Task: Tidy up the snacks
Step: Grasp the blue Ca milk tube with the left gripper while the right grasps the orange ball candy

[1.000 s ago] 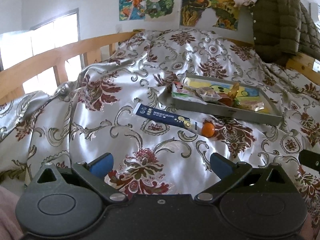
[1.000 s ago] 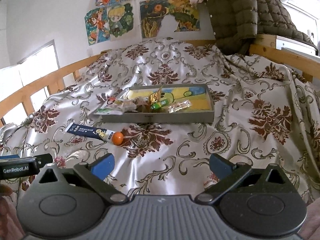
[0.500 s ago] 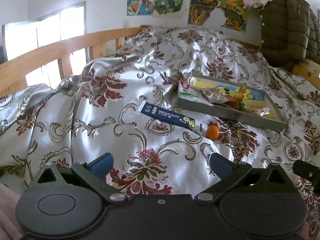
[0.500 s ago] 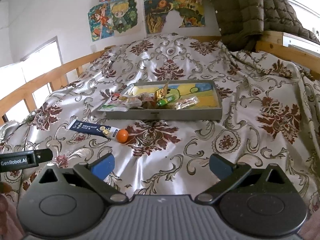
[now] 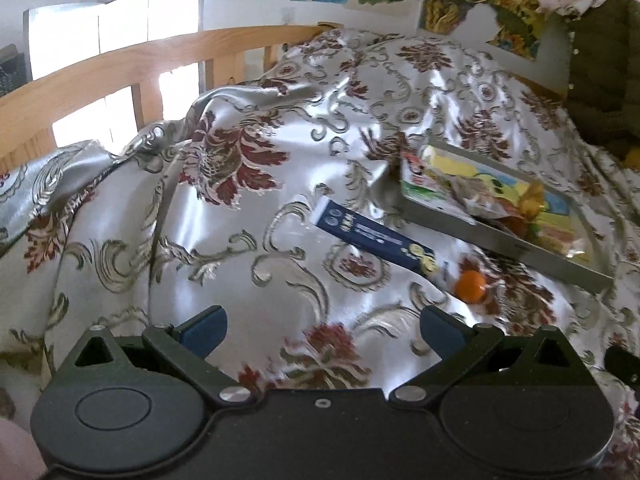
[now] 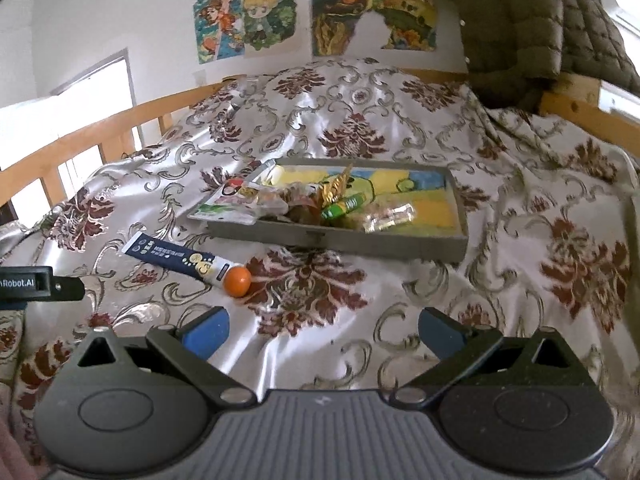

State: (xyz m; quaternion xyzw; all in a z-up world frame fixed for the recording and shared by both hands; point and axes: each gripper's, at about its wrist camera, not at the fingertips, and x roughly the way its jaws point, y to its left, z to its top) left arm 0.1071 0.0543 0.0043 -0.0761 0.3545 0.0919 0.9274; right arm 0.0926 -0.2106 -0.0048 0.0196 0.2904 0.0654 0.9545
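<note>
Both grippers' jaws apart and empty, left gripper [image 6: 40,283] lettered "Robot.AI", tray [image 6: 340,236] holding snacks

Both wrist views low over bed, facing forward; share tray [image 5: 520,246] [image 6: 340,240].

Both tools share one design: a black body with two round discs, triangular cut-outs and silver screws at the arm joints. The left gripper [image 5: 322,328] has a smooth matte housing; the right gripper [image 6: 323,328] has a ribbed grey one. The fingers [image 6: 206,330] carry blue pads (white lettering "Robot.AI" marks the left tool's side).
</note>
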